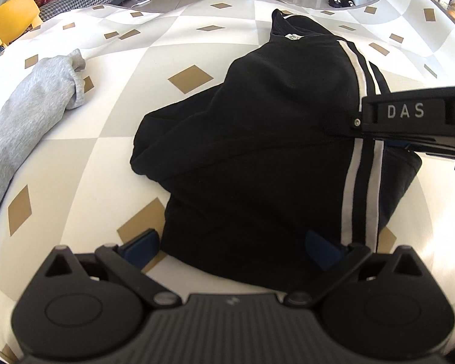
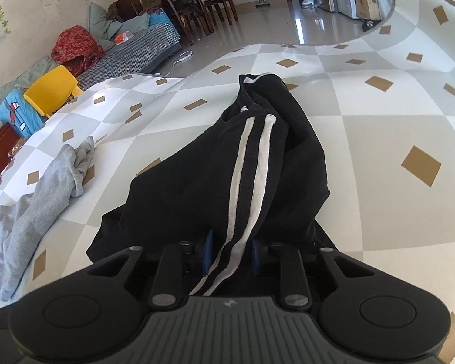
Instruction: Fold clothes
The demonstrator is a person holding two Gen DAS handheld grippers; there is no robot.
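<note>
Right tool (image 2: 231,253), matte black with blue rubbery pads, is pinched on a striped fold of the black garment (image 2: 227,166); the left tool (image 1: 232,250) stands spread wide, one pad over the cloth's near edge and one over bare covering. Soft and rumpled, the knit garment lies in a lumpy heap mid-desk (image 1: 112,157), two white stripes running along it. Farther left a grey fleecy garment (image 1: 30,100) sprawls on the glossy diamond-patterned covering.
</note>
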